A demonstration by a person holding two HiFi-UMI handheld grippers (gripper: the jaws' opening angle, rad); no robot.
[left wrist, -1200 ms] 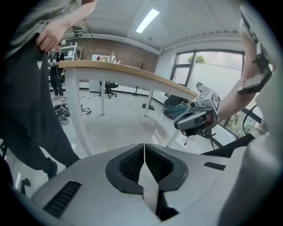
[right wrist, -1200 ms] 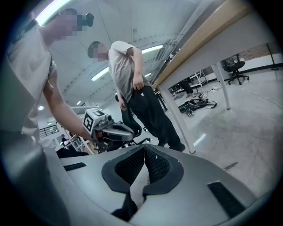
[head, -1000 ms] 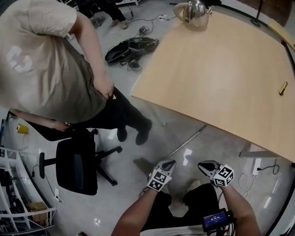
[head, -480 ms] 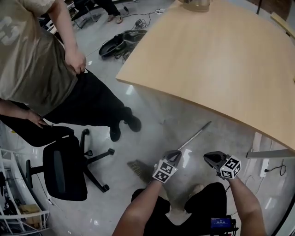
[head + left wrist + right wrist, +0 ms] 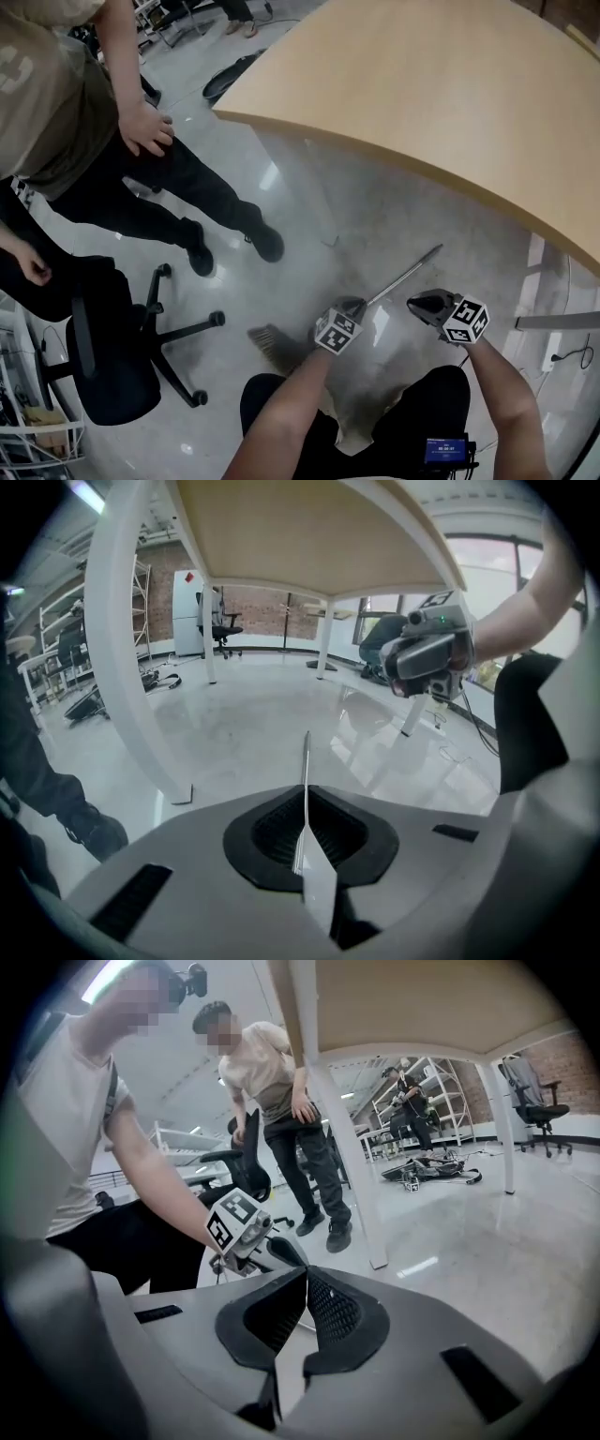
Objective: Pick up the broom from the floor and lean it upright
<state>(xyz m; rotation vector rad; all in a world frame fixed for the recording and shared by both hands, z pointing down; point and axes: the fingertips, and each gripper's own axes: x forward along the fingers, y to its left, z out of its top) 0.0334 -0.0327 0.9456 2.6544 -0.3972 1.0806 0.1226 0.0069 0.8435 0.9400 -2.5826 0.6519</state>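
The broom lies flat on the glossy floor under the table's edge. Its thin metal handle (image 5: 405, 275) runs up to the right, and its bristle head (image 5: 269, 341) lies at the lower left. My left gripper (image 5: 352, 305) hovers just over the handle's middle, jaws shut with nothing between them. In the left gripper view the handle (image 5: 307, 754) shows as a bright line straight beyond the closed tips (image 5: 306, 797). My right gripper (image 5: 418, 305) hangs to the right of the handle, also shut and holding nothing; its tips (image 5: 302, 1275) meet.
A wooden table top (image 5: 450, 94) on white legs (image 5: 319, 202) overhangs the broom's far end. A standing person (image 5: 112, 141) and a black office chair (image 5: 103, 347) occupy the left. A dark bag (image 5: 230, 75) lies on the floor beyond. My own knees sit below the grippers.
Both grippers have sunk toward the floor and now sit close over the broom handle. The view has tipped lower, and the standing person has stepped to the left.
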